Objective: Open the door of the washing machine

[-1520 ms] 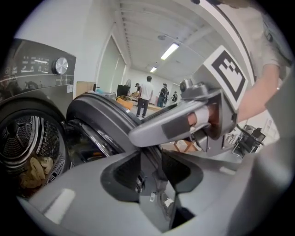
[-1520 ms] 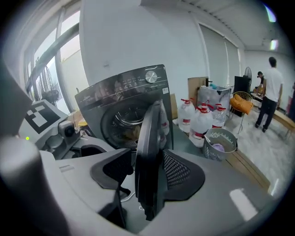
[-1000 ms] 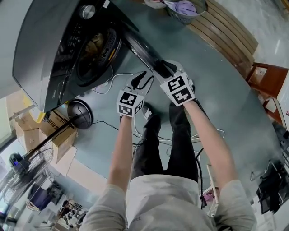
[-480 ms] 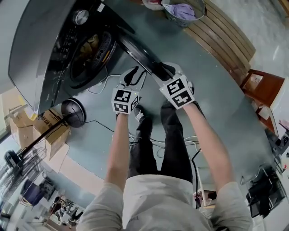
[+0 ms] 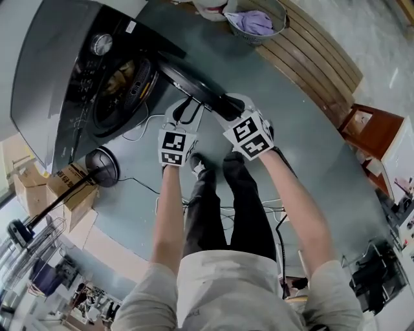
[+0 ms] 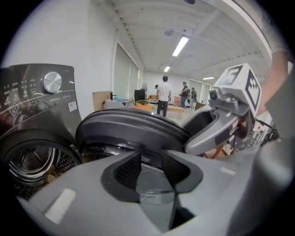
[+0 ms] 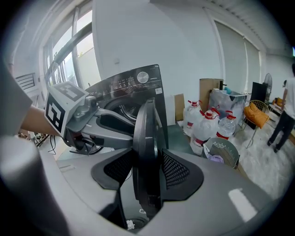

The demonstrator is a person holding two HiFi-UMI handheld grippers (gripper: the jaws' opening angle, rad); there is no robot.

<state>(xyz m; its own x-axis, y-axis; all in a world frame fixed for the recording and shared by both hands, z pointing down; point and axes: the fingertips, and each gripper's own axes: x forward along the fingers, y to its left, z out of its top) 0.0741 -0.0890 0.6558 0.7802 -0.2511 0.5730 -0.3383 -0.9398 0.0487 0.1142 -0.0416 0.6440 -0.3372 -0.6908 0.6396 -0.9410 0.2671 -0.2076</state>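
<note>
The dark grey washing machine (image 5: 58, 77) stands at the upper left, its drum opening (image 5: 119, 87) uncovered. Its round black door (image 5: 187, 81) is swung out from the front. My right gripper (image 5: 228, 103) is shut on the door's free edge. In the right gripper view the door rim (image 7: 146, 138) stands edge-on between the pads of my right gripper (image 7: 146, 168). My left gripper (image 5: 186, 110) hovers just left of the right one, below the door, open and holding nothing. In the left gripper view the door (image 6: 129, 129) fills the space just beyond my left gripper (image 6: 150, 161).
A metal basket of clothes (image 5: 259, 19) sits by a wooden bench (image 5: 317, 52) at the top right. A fan base (image 5: 100, 165), cardboard boxes (image 5: 71, 187) and floor cables (image 5: 149, 123) lie left of my legs. Water bottles (image 7: 207, 129) stand beyond the door.
The right gripper has drawn the door's edge farther out from the machine front. The left gripper has moved along beside it. The machine now sits farther up and left in the head view.
</note>
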